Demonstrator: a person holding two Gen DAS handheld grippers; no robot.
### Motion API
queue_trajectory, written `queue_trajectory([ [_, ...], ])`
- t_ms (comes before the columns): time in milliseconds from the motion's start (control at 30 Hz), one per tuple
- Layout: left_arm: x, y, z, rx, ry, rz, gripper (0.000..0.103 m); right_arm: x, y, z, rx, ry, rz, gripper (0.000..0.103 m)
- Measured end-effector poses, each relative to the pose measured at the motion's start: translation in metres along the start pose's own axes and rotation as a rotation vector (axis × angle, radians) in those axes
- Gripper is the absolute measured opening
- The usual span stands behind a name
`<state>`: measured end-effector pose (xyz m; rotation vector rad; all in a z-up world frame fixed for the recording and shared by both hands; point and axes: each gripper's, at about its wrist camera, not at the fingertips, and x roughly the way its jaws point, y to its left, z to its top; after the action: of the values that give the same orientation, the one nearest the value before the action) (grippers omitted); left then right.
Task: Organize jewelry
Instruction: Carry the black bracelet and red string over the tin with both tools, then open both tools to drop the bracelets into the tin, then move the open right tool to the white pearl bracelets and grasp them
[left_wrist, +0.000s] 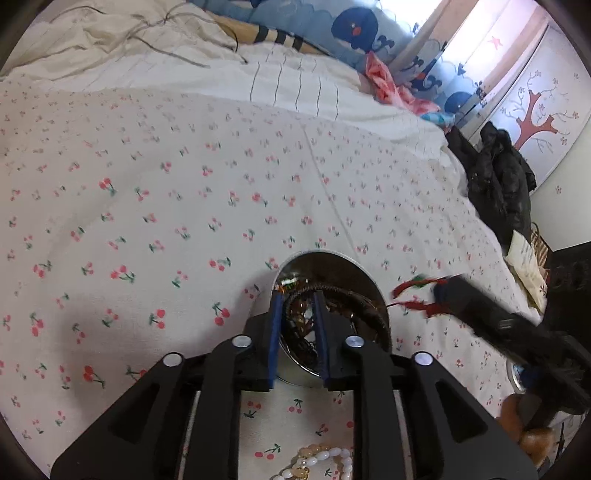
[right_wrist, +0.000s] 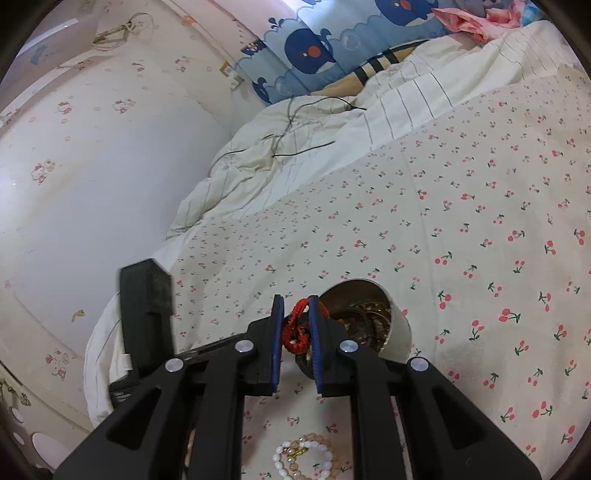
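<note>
Red braided cord (right_wrist: 295, 328) sits clenched between the blue pads of the right gripper (right_wrist: 296, 306), low in the centre of the right wrist frame, just before the metal bowl (right_wrist: 400, 332). In the left wrist frame the left gripper (left_wrist: 298, 302) hangs over that bowl (left_wrist: 354, 273), jaws released and parted with nothing pressed between them; dark bead bracelets (left_wrist: 332, 295) lie inside. A white pearl bracelet (left_wrist: 325, 456) rests on the cherry-print bedsheet (left_wrist: 147, 206) at the bottom edge.
</note>
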<state>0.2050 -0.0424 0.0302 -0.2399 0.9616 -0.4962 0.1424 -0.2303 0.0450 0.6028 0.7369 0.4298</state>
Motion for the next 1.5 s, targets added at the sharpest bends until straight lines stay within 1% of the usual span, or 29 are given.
queue_trajectory([
  [33, -0.007, 0.001, 0.001, 0.007, -0.021, 0.013, 0.029, 0.005, -0.002, -0.001, 0.003, 0.011, -0.011, 0.014],
  [67, -0.012, 0.001, 0.002, 0.01, -0.035, 0.027, 0.039, 0.009, -0.004, -0.001, 0.006, 0.021, -0.02, 0.015],
  [100, -0.02, 0.003, 0.001, 0.012, -0.057, 0.049, 0.044, 0.013, -0.006, -0.001, 0.01, 0.035, -0.035, 0.017],
  [133, -0.026, 0.006, 0.0, 0.011, -0.071, 0.059, 0.044, 0.019, -0.008, -0.002, 0.014, 0.053, -0.045, 0.023],
  [167, -0.032, 0.01, -0.002, 0.008, -0.076, 0.067, 0.045, 0.026, -0.009, -0.004, 0.013, 0.077, -0.063, 0.045],
  [200, -0.036, 0.013, -0.003, 0.002, -0.078, 0.077, 0.047, 0.03, -0.008, -0.006, 0.003, 0.09, -0.087, 0.057],
  [267, -0.043, 0.021, -0.008, -0.013, -0.077, 0.094, 0.049, 0.035, -0.004, -0.009, -0.039, 0.099, -0.143, 0.057],
  [300, -0.046, 0.026, -0.011, -0.029, -0.078, 0.099, 0.051, 0.034, 0.001, -0.01, -0.073, 0.092, -0.181, 0.057],
  [333, -0.049, 0.031, -0.014, -0.048, -0.08, 0.104, 0.052, 0.033, 0.004, -0.01, -0.094, 0.088, -0.2, 0.057],
  [367, -0.05, 0.034, -0.016, -0.063, -0.08, 0.109, 0.055, 0.03, 0.012, -0.012, -0.145, 0.086, -0.228, 0.057],
  [400, -0.051, 0.039, -0.018, -0.081, -0.075, 0.113, 0.055, 0.028, 0.016, -0.014, -0.177, 0.089, -0.241, 0.057],
  [467, -0.049, 0.046, -0.019, -0.098, -0.062, 0.116, 0.055, 0.029, 0.028, -0.021, -0.271, 0.104, -0.299, 0.057],
  [533, -0.049, 0.047, -0.019, -0.112, -0.069, 0.109, 0.055, 0.034, 0.032, -0.028, -0.332, 0.125, -0.349, 0.057],
  [567, -0.049, 0.046, -0.019, -0.105, -0.067, 0.105, 0.055, 0.039, 0.031, -0.031, -0.346, 0.139, -0.377, 0.057],
  [633, -0.047, 0.043, -0.02, -0.086, -0.063, 0.107, 0.056, 0.046, 0.025, -0.031, -0.336, 0.147, -0.398, 0.058],
  [733, -0.044, 0.039, -0.021, -0.08, -0.052, 0.098, 0.056, 0.055, 0.017, -0.03, -0.35, 0.148, -0.472, 0.058],
  [833, -0.043, 0.037, -0.021, -0.069, -0.047, 0.097, 0.056, 0.05, 0.015, -0.026, -0.326, 0.128, -0.46, 0.058],
  [933, -0.045, 0.037, -0.02, -0.073, -0.049, 0.093, 0.057, 0.035, 0.017, -0.019, -0.323, 0.069, -0.467, 0.06],
  [1000, -0.045, 0.036, -0.02, -0.067, -0.044, 0.1, 0.058, 0.02, 0.009, -0.014, -0.258, 0.026, -0.432, 0.068],
  [1067, -0.043, 0.032, -0.021, -0.04, -0.031, 0.116, 0.059, 0.01, 0.003, -0.011, -0.193, 0.009, -0.395, 0.074],
  [1133, -0.042, 0.024, -0.023, 0.005, -0.023, 0.147, 0.061, 0.005, -0.003, -0.011, -0.157, 0.018, -0.38, 0.074],
  [1167, -0.041, 0.018, -0.024, 0.037, -0.024, 0.172, 0.064, 0.004, -0.007, -0.013, -0.153, 0.033, -0.391, 0.074],
  [1267, -0.039, 0.005, -0.028, 0.12, -0.03, 0.236, 0.07, 0.003, -0.009, -0.021, -0.17, 0.066, -0.419, 0.075],
  [1333, -0.039, -0.001, -0.031, 0.158, -0.035, 0.273, 0.074, 0.002, -0.008, -0.028, -0.19, 0.088, -0.429, 0.076],
  [1400, -0.039, -0.003, -0.032, 0.179, -0.036, 0.297, 0.078, 0.0, -0.008, -0.034, -0.21, 0.11, -0.436, 0.077],
  [1500, -0.039, 0.0, -0.034, 0.185, -0.032, 0.315, 0.08, -0.002, -0.008, -0.044, -0.238, 0.146, -0.434, 0.077],
])
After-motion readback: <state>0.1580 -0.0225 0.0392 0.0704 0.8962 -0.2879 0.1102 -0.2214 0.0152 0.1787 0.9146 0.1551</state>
